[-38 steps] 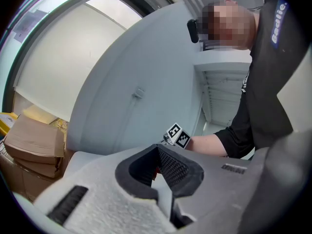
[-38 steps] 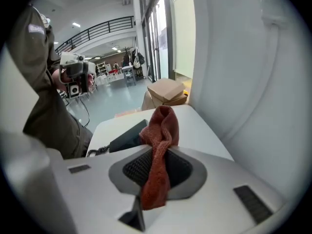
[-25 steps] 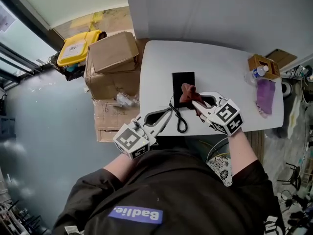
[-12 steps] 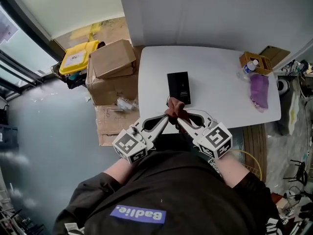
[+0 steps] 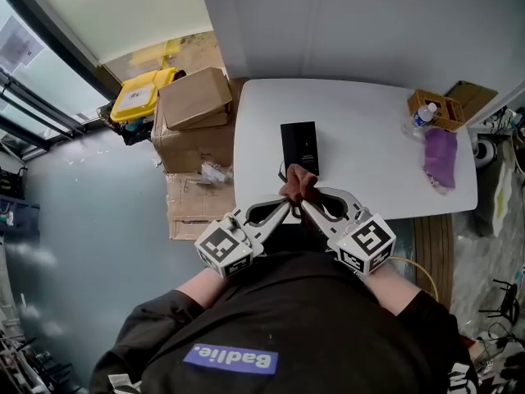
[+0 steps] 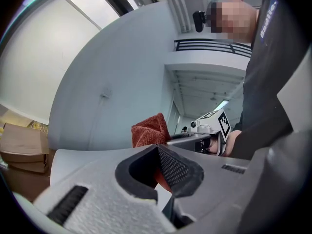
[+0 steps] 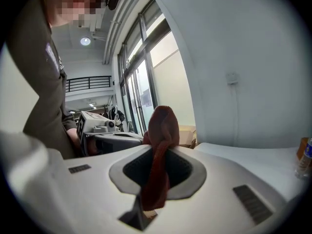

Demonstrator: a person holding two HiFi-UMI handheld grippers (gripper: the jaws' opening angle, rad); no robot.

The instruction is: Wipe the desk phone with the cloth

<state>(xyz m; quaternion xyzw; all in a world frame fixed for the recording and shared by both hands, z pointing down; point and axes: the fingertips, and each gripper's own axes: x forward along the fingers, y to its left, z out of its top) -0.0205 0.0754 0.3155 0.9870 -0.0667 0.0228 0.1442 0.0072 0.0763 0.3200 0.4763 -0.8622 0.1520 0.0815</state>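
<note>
A black desk phone [image 5: 299, 147] lies flat near the middle-left of the white table [image 5: 369, 146]. A rust-red cloth [image 5: 298, 185] is bunched up just in front of the phone, over the table's near edge. My left gripper [image 5: 285, 204] and right gripper [image 5: 303, 206] meet tip to tip at the cloth. In the right gripper view the cloth [image 7: 160, 140] runs between the shut jaws of the right gripper [image 7: 157, 152]. In the left gripper view the left gripper [image 6: 157, 148] is pinched on the cloth [image 6: 150, 129], which sticks up past its tips. The phone is hidden in both gripper views.
Cardboard boxes [image 5: 194, 98] and a yellow bin [image 5: 141, 93] stand on the floor left of the table. At the table's far right corner are a water bottle [image 5: 418, 116], a small wooden box [image 5: 439, 108] and a purple cloth [image 5: 440, 158].
The right gripper has carried the cloth back from over the phone to the near edge. The left gripper has swung right and closed on the cloth too. Little has moved in the last half second.
</note>
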